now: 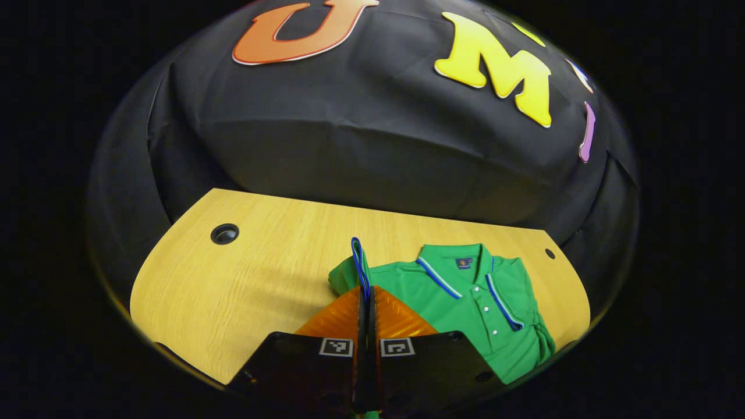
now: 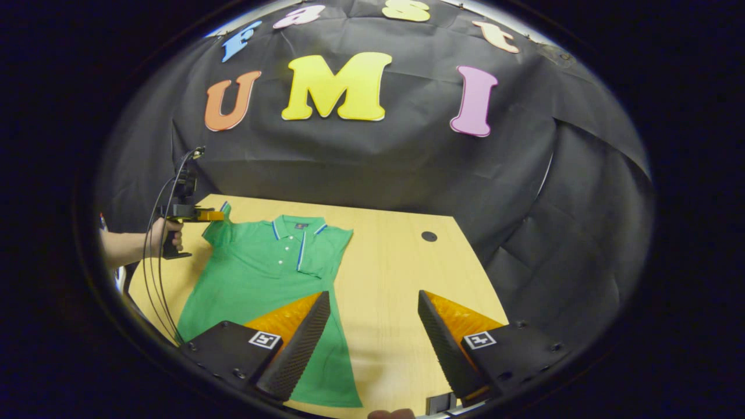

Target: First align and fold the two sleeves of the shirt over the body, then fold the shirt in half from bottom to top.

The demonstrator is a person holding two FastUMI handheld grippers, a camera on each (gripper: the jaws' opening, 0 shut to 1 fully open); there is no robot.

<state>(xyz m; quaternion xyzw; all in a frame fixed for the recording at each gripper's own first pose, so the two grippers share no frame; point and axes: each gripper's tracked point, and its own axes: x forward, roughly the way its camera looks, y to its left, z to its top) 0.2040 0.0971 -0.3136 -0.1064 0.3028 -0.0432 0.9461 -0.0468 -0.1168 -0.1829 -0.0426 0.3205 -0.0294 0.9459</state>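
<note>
A green polo shirt (image 2: 256, 279) with blue trim lies face up on the wooden table (image 2: 384, 256), collar toward the wall. One sleeve (image 2: 323, 250) lies folded over the chest beside the buttons. The other sleeve's cuff (image 1: 358, 256) stands up off the table, pinched between the fingers of my left gripper (image 1: 366, 289), which is shut on it. In the right gripper view that left gripper (image 2: 212, 215) hangs at the shirt's far left shoulder, held by a hand (image 2: 166, 235). My right gripper (image 2: 372, 299) is open above the table, just right of the shirt's lower body, holding nothing.
The table has a round cable hole (image 1: 224, 233) at one back corner and another (image 2: 429, 236) at the other. Black cloth walls close in behind and beside the table. Cables (image 2: 157, 273) hang from the left gripper past the table's left edge. Bare wood (image 1: 233, 291) lies left of the shirt.
</note>
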